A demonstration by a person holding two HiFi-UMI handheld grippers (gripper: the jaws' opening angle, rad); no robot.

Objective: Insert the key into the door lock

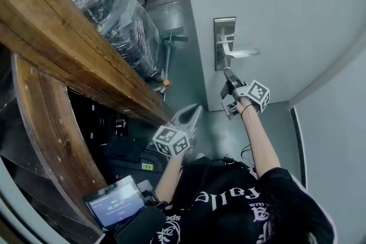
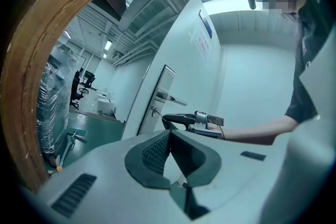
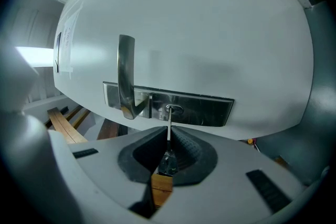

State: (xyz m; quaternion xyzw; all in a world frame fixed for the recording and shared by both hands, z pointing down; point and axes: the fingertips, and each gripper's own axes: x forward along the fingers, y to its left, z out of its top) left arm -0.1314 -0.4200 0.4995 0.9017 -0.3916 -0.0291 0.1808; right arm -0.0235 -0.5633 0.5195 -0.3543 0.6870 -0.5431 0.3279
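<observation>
Device screen, lower left of head view: one row of digits with colons, too blurred to read off. Small yellow-green label just above it: illegible. Black shirt: white ornate lettering, creased, only fragments show. Paper notice on door: print too small.

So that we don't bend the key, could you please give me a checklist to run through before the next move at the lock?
1. Key clamped between the right gripper fingers: ok.
2. Key tip meeting the keyhole: ok.
3. Blade in line with the keyhole: cannot tell.
4. How deep the blade sits: cannot tell.
5. Handle apart from the key: ok.
6. Left gripper shut, empty, away from the door: ok.
</observation>
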